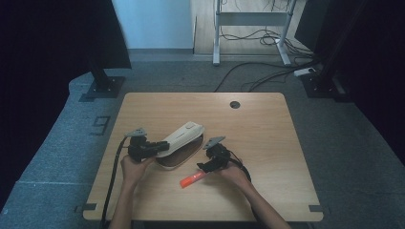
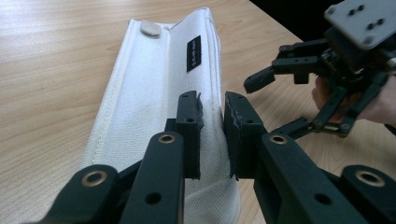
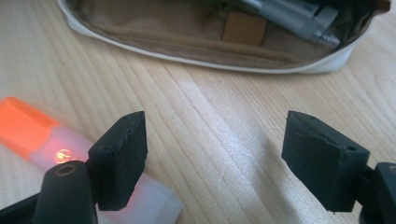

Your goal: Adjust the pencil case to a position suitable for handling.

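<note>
Pencil case (image 1: 181,143): white fabric, lying open mid-table, tan lining showing; landmark for the rest.
Label (image 2: 194,53): small black tag on the case flap, print too small to read.
Left gripper (image 2: 213,122): jaws clamped on the flap's edge.
Right gripper (image 3: 215,161): jaws apart, nothing between, just beside the case's open side.
Highlighter (image 1: 193,179): orange cap, clear body, on table near the case, beside the right gripper; marking unreadable.
Pens (image 3: 289,16): silver-grey, inside the case.
</note>
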`<state>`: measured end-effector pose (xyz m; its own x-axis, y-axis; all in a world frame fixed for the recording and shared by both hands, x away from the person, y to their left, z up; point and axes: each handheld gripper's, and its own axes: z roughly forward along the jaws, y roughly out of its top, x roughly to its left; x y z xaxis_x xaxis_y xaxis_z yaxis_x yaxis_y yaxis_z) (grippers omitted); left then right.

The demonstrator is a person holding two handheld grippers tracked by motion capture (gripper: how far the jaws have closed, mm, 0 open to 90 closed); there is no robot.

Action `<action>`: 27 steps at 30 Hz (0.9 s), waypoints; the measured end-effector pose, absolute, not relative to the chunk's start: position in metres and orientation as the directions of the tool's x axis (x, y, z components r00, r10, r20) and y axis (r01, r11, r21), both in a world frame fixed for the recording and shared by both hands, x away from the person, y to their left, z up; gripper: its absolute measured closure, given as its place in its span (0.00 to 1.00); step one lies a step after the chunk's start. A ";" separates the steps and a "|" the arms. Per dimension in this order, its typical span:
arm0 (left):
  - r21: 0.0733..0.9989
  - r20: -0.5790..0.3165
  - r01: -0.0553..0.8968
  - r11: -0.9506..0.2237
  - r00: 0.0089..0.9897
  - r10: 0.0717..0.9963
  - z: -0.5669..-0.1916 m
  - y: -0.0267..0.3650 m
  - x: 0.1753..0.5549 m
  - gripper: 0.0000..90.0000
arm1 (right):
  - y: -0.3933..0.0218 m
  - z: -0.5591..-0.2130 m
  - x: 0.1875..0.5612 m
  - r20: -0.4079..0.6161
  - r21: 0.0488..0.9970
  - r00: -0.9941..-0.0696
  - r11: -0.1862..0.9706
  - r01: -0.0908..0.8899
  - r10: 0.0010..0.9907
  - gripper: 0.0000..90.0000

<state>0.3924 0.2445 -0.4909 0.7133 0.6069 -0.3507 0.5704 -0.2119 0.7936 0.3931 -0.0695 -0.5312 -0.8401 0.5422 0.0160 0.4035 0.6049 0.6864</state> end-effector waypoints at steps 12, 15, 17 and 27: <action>0.796 -0.346 0.567 -0.215 0.715 0.607 -0.491 0.244 0.392 0.86 | -0.074 -0.525 0.376 0.030 0.682 -0.869 0.626 0.378 0.493 0.25; 0.795 -0.346 0.567 -0.215 0.716 0.606 -0.491 0.244 0.392 0.86 | -0.074 -0.525 0.373 0.043 0.685 -0.877 0.624 0.375 0.479 0.25; 0.795 -0.346 0.567 -0.215 0.716 0.606 -0.491 0.244 0.392 0.86 | -0.074 -0.526 0.370 0.054 0.686 -0.882 0.624 0.374 0.469 0.24; 0.796 -0.345 0.566 -0.217 0.717 0.605 -0.491 0.244 0.392 0.86 | -0.065 -0.535 0.362 0.077 0.674 -0.919 0.660 0.333 0.386 0.24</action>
<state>0.3924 0.2444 -0.4911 0.7173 0.6054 -0.3448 0.5656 -0.2171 0.7956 0.3617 -0.0651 -0.5355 -0.9195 0.3856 0.0768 0.3330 0.6598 0.6736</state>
